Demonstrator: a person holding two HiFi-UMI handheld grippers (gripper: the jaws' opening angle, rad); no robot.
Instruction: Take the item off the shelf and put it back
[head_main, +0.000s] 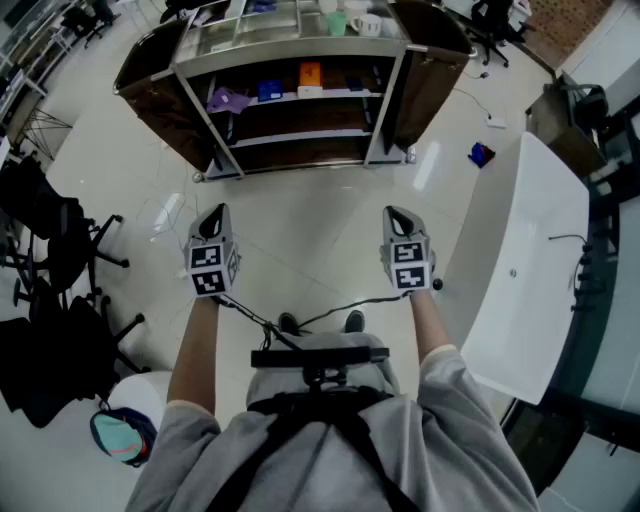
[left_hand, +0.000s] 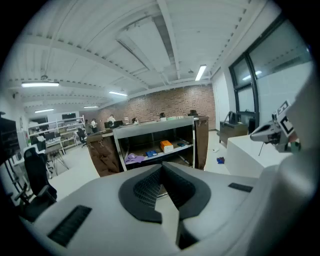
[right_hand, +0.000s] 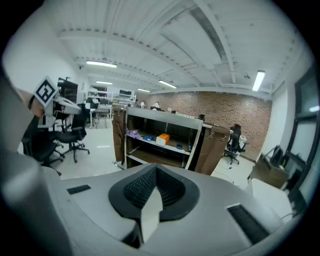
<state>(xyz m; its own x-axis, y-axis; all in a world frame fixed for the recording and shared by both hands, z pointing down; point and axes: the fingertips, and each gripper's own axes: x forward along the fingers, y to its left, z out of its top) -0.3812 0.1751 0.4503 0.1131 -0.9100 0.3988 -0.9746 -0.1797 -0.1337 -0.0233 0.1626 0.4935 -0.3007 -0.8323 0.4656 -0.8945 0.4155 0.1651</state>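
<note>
Two hand-held tools, left gripper (head_main: 214, 214) and right gripper (head_main: 398, 216), jaws together and empty, hover well short of the far shelf (head_main: 290, 58); the pick likely needs stepping closer, then opening for its orange box (head_main: 310, 73).

Bright ceiling strips (left_hand: 201, 72), glare on floor (head_main: 330, 230), fisheye edges
</note>
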